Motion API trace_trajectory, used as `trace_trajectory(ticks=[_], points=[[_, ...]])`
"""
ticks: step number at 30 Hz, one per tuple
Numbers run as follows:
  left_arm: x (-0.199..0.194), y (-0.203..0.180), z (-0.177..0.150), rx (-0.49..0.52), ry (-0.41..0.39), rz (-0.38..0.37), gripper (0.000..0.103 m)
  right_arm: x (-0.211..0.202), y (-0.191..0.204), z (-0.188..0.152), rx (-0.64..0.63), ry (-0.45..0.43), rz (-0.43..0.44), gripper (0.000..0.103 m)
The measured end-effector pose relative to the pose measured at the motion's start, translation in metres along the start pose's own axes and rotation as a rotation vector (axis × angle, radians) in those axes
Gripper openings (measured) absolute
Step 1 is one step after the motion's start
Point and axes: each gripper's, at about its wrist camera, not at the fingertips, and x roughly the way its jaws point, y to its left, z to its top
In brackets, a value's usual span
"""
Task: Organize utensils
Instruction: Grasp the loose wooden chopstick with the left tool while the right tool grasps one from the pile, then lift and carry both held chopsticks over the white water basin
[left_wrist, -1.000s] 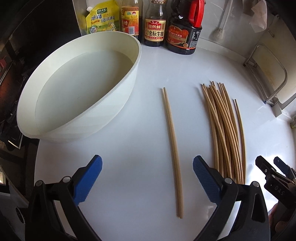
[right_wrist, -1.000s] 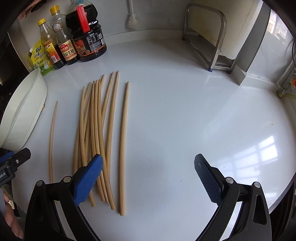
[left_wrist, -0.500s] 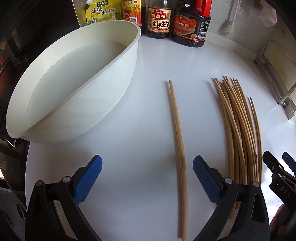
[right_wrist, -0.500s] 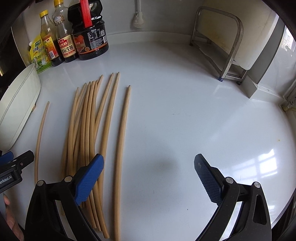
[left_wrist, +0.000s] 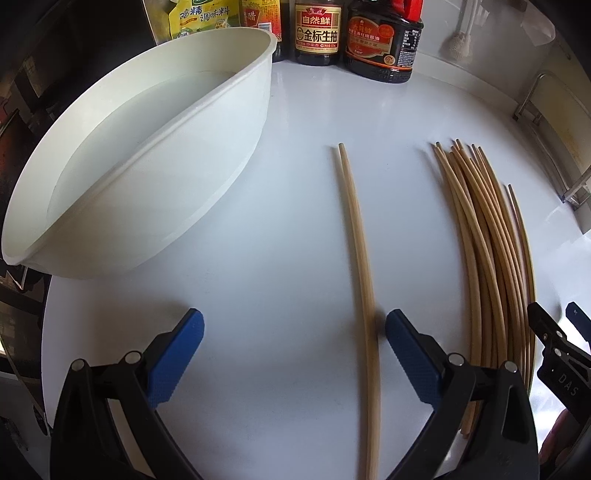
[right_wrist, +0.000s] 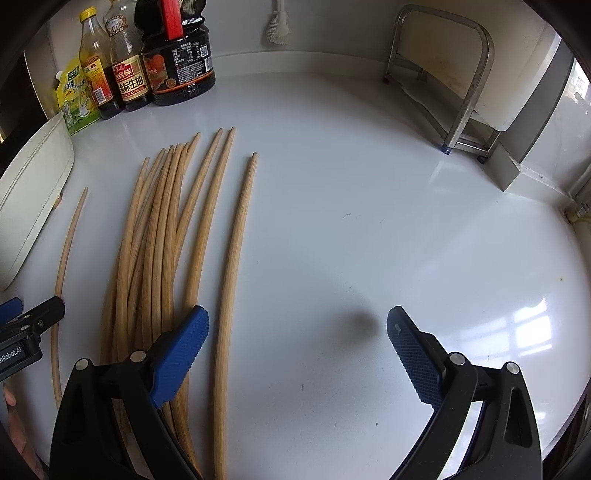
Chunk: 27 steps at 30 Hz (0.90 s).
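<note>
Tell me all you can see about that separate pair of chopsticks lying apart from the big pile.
The pair of chopsticks looks like pale bamboo or wood, plain and tapered toward the far tips. The two lie flat side by side, touching, on the white counter, between the basin and the pile, clear of both. The open left gripper straddles their near end without touching.

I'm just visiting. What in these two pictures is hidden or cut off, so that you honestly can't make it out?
- Chopstick bundle, right wrist view: near ends hidden behind the right gripper; exact count unclear where sticks overlap.
- Chopstick pair, left wrist view: near end cut off by the bottom edge.
- Sauce bottles, left wrist view: tops cut off by the top edge.
- White basin, right wrist view: mostly cut off by the left edge.
</note>
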Motion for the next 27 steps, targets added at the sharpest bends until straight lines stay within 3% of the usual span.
trace_trajectory(ticks=[6,11,13,14,16,18,27], points=[[-0.002,-0.002,-0.003,-0.01,-0.023,0.001,0.093,-0.002,0.005,-0.001,-0.026,-0.02,0.013,0.082],[-0.015,-0.009,-0.009,0.023,-0.048,-0.032,0.059,-0.008,0.016,-0.002,-0.069,-0.024,0.066,0.052],[-0.017,-0.013,-0.009,0.045,-0.049,-0.044,0.04,-0.01,0.024,-0.004,-0.107,-0.03,0.076,0.033],[-0.018,-0.015,-0.009,0.053,-0.048,-0.05,0.035,-0.011,0.027,-0.004,-0.125,-0.031,0.081,0.029],[-0.018,-0.018,-0.007,0.066,-0.041,-0.068,0.012,-0.011,0.034,-0.004,-0.151,-0.026,0.085,0.009],[-0.018,-0.02,-0.006,0.075,-0.029,-0.083,0.008,-0.011,0.036,-0.003,-0.162,-0.02,0.083,0.007],[-0.021,-0.022,0.004,0.105,0.004,-0.147,0.007,-0.015,0.018,0.003,-0.047,0.015,0.137,0.006]])
